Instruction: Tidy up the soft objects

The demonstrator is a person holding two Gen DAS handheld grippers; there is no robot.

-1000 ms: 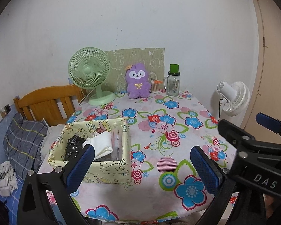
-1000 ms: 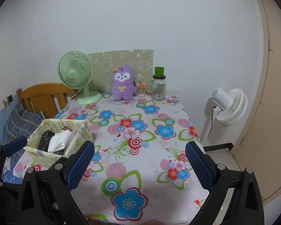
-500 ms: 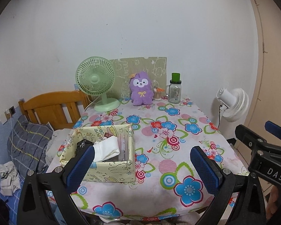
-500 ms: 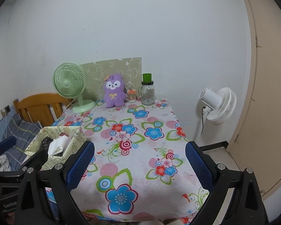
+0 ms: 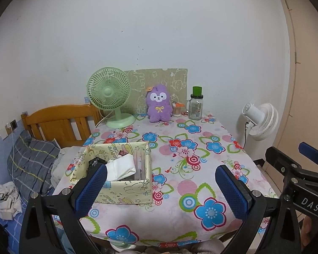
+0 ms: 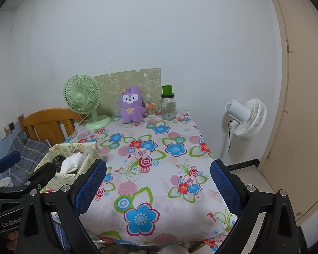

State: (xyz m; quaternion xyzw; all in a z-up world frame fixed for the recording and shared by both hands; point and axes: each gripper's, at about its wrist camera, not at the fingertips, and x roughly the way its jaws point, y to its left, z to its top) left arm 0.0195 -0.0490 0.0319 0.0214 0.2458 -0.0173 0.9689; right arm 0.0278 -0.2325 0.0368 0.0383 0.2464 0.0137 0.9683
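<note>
A yellow fabric box sits on the left of the flowered table; it holds a white cloth and a black item. The box also shows in the right wrist view. A purple plush toy sits upright at the table's far edge, also in the right wrist view. My left gripper is open and empty, held back over the table's near edge. My right gripper is open and empty, beside it on the right.
A green desk fan, a glass jar with a green lid and a small orange-capped container stand along the wall. A white floor fan stands right of the table. A wooden bed headboard and a checked pillow lie left.
Both grippers have pulled back and up from the table, so more of the table and wall shows. Both stay open. Nothing on the table has moved.
</note>
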